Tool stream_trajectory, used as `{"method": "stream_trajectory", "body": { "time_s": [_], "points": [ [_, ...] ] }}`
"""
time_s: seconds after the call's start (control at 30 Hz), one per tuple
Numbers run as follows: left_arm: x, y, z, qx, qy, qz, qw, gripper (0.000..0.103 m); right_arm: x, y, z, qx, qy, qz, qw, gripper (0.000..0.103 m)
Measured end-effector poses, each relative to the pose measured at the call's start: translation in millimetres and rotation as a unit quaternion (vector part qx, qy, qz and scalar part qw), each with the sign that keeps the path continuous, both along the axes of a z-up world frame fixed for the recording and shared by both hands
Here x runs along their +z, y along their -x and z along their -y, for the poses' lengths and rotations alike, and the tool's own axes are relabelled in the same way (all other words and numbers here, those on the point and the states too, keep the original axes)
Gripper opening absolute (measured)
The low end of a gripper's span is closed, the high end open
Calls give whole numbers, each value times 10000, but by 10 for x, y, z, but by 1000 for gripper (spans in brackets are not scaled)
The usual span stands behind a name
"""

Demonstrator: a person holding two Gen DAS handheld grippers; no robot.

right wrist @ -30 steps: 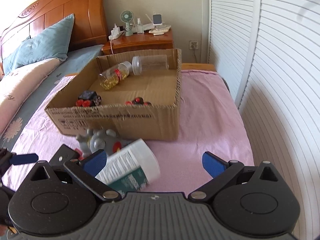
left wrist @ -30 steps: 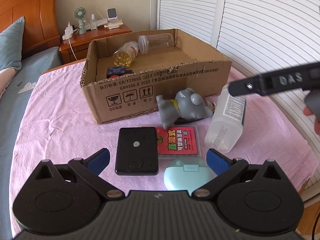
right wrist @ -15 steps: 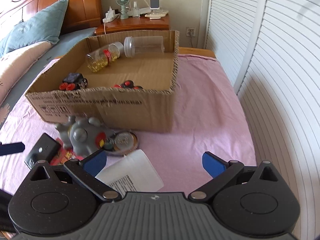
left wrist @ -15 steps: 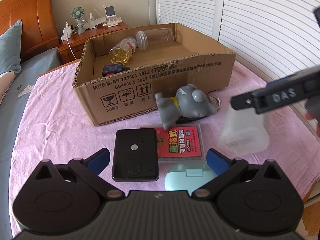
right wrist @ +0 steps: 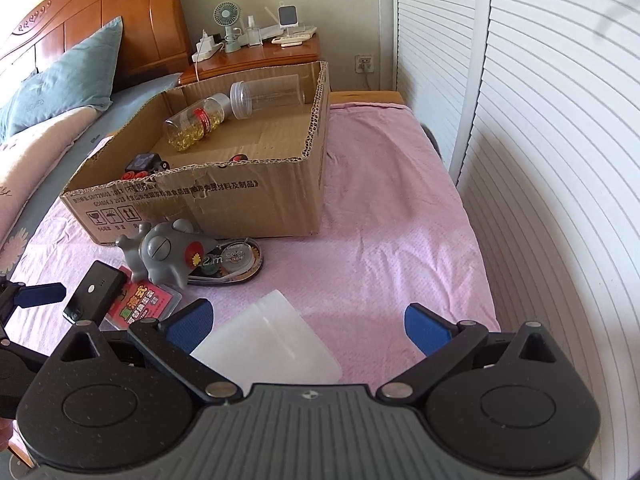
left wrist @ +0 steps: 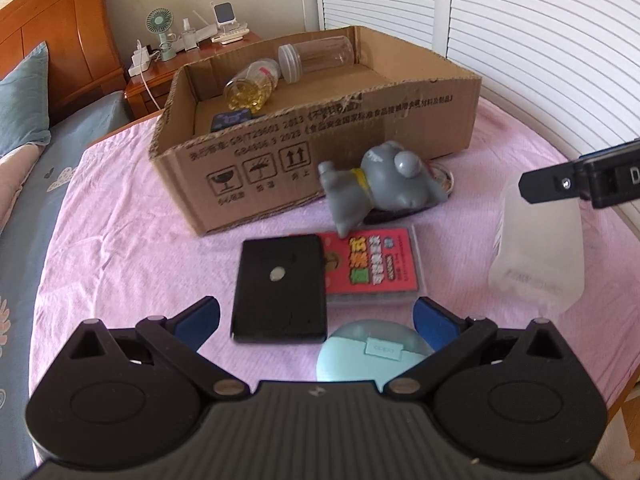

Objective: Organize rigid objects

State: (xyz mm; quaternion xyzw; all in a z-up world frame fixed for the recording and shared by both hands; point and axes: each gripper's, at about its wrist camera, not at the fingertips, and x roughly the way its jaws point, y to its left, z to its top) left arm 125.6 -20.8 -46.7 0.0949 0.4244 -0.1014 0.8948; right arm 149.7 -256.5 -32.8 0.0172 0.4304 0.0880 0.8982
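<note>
A translucent white plastic bottle (right wrist: pixel 266 340), leaning against the box's near side a second earlier, was now well clear of the box at the near right of the pink cloth-covered table (right wrist: pixel 392 232), its base turned toward the right gripper (right wrist: pixel 308 326), whose blue-padded jaws stood wide apart around it; whether the left pad touched it could not be told, nor whether the bottle was lifted or resting. Judged from that shift, the bottle was being worked free for a carry into the box, not yet gripped firmly.

The left gripper (left wrist: pixel 316 318) hovered, jaws spread and empty, above a flat black rectangular device (left wrist: pixel 280 288) and a pale blue rounded plastic case (left wrist: pixel 374 354). Just beside the device lay a red printed card pack in a clear sleeve (left wrist: pixel 372 266), with a grey rubbery animal toy (left wrist: pixel 380 180) tipped over at its far end, partly over a round clear tape-measure disc (right wrist: pixel 234 262).

Behind them the open brown cardboard box (left wrist: pixel 320 148) held a clear bottle of yellow capsules (right wrist: pixel 194 126) and an empty clear lidded jar (right wrist: pixel 268 94), both lying on their sides at the far wall, plus a small dark toy car with red wheels (right wrist: pixel 142 164) near the front wall and another small red piece (right wrist: pixel 240 158). Five loose items and the bottle remained outside the box
</note>
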Motion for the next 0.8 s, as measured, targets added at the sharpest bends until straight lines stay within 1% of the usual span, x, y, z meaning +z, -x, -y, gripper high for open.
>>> {"method": "stream_trajectory", "body": {
  "time_s": [0.17, 0.33, 0.47, 0.57, 0.7, 0.8],
  "points": [
    [6, 172, -171, 145, -63, -38, 9999, 102, -61, 30, -7, 91, 56, -67, 9999, 103],
    [-17, 303, -330, 348, -113, -129, 9992, 102, -50, 80, -3, 147, 89, -18, 9999, 103],
    [-62, 353, -413, 484, -134, -208, 9985, 102, -29, 99, 23, 242, -3, 31, 9997, 103],
    [-72, 350, -436, 536, -15, -222, 9983, 102, -30, 106, 34, 399, -116, 79, 9991, 103],
    [-96, 336, -425, 497, 212, -276, 9982, 102, -48, 114, 20, 860, -337, 130, 9956, 103],
    [-111, 329, -420, 445, 422, -372, 9974, 102, -78, 97, -37, 1111, -316, 125, 9932, 103]
  ]
}}
